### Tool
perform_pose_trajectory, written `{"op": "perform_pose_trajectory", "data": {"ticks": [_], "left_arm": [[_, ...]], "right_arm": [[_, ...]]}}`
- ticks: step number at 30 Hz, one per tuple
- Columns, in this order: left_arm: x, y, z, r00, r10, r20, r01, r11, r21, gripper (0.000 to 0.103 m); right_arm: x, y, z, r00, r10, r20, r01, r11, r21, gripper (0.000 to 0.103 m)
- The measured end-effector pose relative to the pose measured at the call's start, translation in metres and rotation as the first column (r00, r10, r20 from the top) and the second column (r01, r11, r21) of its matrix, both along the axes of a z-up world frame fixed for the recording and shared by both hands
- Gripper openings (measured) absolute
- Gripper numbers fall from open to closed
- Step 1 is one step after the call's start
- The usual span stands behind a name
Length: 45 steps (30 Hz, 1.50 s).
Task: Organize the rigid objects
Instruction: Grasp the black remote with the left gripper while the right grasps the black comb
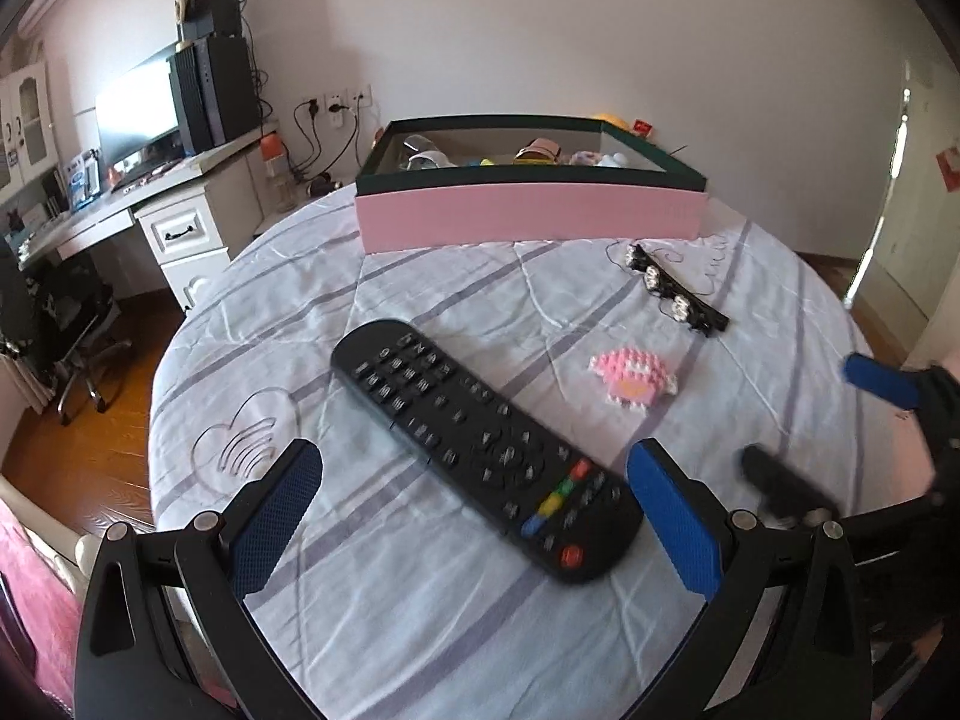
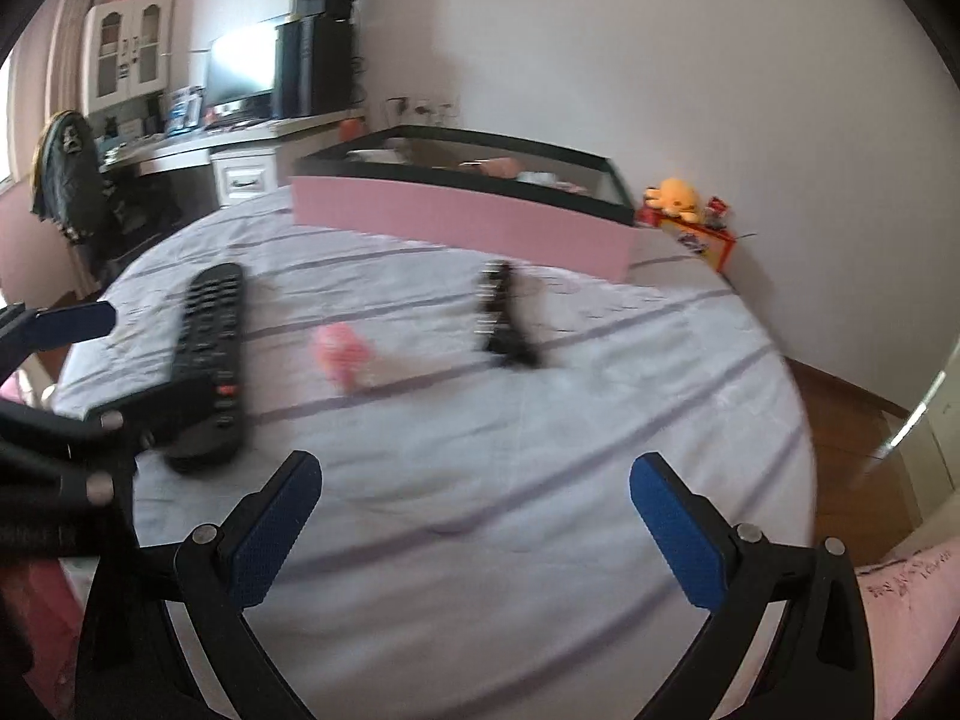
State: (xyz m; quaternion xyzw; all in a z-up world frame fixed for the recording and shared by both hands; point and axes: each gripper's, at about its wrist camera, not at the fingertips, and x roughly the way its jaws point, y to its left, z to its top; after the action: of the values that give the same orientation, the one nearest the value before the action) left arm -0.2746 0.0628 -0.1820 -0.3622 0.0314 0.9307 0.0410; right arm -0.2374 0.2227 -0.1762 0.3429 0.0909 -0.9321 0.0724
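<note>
On bedsheet [image 1: 420, 630]: remote [image 1: 480, 444], lettering unreadable.

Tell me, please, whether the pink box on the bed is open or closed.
Open. The pink box has no lid across its dark rim, and small items are visible inside it in both wrist views.

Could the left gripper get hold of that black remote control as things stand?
Probably yes. The left gripper is open, and the remote control lies flat on the bedsheet with its near end between the fingers, nothing blocking it.
</note>
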Motion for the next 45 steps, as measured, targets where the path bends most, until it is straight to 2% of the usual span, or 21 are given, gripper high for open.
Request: {"op": "perform_pose_trajectory", "data": {"ticks": [4,6,7,8,13,19,23,24,26,27,28,30,32,34,37,45], "left_arm": [[-0.020,0.006,-0.010,0.999,0.021,0.046,-0.021,1.000,-0.010,0.103],[-0.030,0.007,-0.021,0.993,0.040,0.112,-0.036,0.999,-0.037,0.103],[-0.031,0.006,-0.022,0.992,0.036,0.121,-0.034,0.999,-0.024,0.103],[-0.031,0.004,-0.021,0.992,0.031,0.123,-0.030,0.999,-0.012,0.103],[-0.024,-0.015,-0.021,0.992,0.017,0.129,-0.011,0.999,-0.044,0.103],[-0.015,-0.040,-0.015,0.993,0.056,0.106,-0.043,0.992,-0.119,0.103],[-0.016,-0.047,-0.016,0.994,0.050,0.094,-0.038,0.993,-0.116,0.103],[-0.018,-0.047,-0.016,0.995,0.042,0.089,-0.032,0.993,-0.117,0.103],[-0.020,-0.043,-0.016,0.997,0.012,0.079,-0.003,0.994,-0.110,0.093],[-0.022,-0.042,-0.016,0.997,-0.010,0.077,0.017,0.995,-0.096,0.091],[-0.023,-0.041,-0.016,0.997,-0.022,0.074,0.028,0.996,-0.085,0.084],[-0.026,-0.037,-0.017,0.996,-0.049,0.069,0.054,0.997,-0.062,0.075],[-0.027,-0.034,-0.017,0.995,-0.075,0.065,0.079,0.996,-0.046,0.059],[-0.029,-0.031,-0.017,0.994,-0.095,0.061,0.097,0.995,-0.029,0.052],[-0.030,-0.028,-0.016,0.992,-0.115,0.055,0.116,0.993,-0.020,0.045],[-0.032,-0.026,-0.017,0.990,-0.133,0.052,0.134,0.991,-0.021,0.046]], "right_arm": [[-0.009,0.029,0.005,0.999,-0.051,-0.005,0.051,0.998,-0.021,0.103],[-0.017,0.035,0.007,0.998,-0.058,-0.009,0.057,0.998,-0.024,0.103],[-0.020,0.036,0.008,0.999,-0.053,-0.006,0.053,0.998,-0.024,0.103],[-0.023,0.036,0.008,0.999,-0.046,-0.003,0.046,0.999,-0.028,0.103],[-0.043,0.030,0.012,1.000,-0.009,0.002,0.009,1.000,-0.023,0.103],[-0.069,0.020,0.012,0.999,0.019,0.029,-0.018,1.000,-0.024,0.103],[-0.089,0.010,0.010,0.996,0.054,0.066,-0.052,0.998,-0.029,0.101],[-0.094,0.007,0.009,0.994,0.072,0.083,-0.070,0.997,-0.028,0.095],[-0.100,0.003,0.008,0.990,0.100,0.099,-0.097,0.995,-0.035,0.076],[-0.103,0.002,0.007,0.989,0.107,0.107,-0.104,0.994,-0.034,0.059],[-0.107,0.000,0.006,0.986,0.112,0.121,-0.109,0.994,-0.030,0.050],[-0.114,-0.001,0.000,0.980,0.128,0.155,-0.124,0.992,-0.036,0.048],[-0.118,-0.004,-0.004,0.971,0.150,0.184,-0.144,0.989,-0.042,0.045],[-0.118,-0.004,-0.005,0.966,0.179,0.188,-0.170,0.983,-0.063,0.022],[-0.118,-0.003,-0.006,0.962,0.194,0.194,-0.180,0.980,-0.086,0.020],[-0.105,0.003,-0.005,0.962,0.184,0.203,-0.165,0.980,-0.111,0.021]]}}
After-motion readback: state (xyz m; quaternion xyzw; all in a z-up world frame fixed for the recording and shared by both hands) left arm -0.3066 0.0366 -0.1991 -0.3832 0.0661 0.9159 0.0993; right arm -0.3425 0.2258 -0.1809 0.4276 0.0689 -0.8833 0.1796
